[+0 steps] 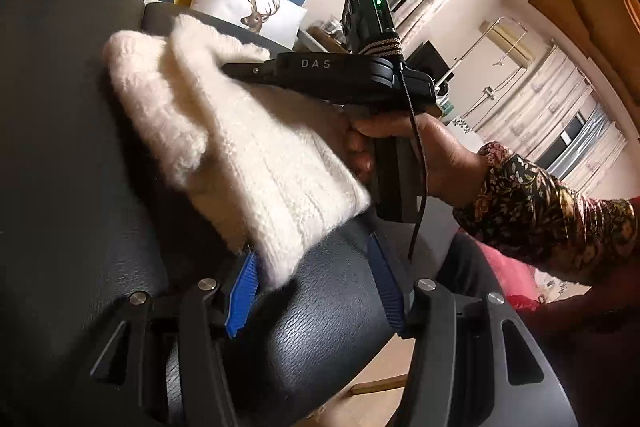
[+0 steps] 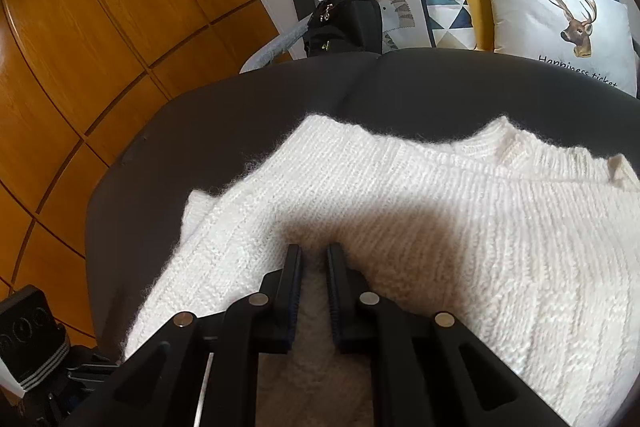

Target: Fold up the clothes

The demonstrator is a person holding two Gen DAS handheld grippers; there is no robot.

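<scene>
White knit sweater (image 2: 420, 211) lies across the dark leather seat (image 2: 224, 131), filling the lower right of the right wrist view; collar toward the upper right, near the deer cushion (image 2: 560, 23). Right gripper (image 2: 314, 259) at lower centre, fingers drawn close with a narrow gap, knit bunched between them; they look pinched on a fold, though the contact itself is shadowed. In the left wrist view the left gripper (image 1: 316, 291) sits at the bottom, blue pads (image 1: 240, 295) standing apart, the sweater's near corner just beside the left-hand pad, not clamped. The person's hand (image 1: 404, 151) holds the other tool mid-frame. To fold well: seat the free pads on that loose corner, lift both edges evenly, keep the thick knit from dragging or stretching.
</scene>
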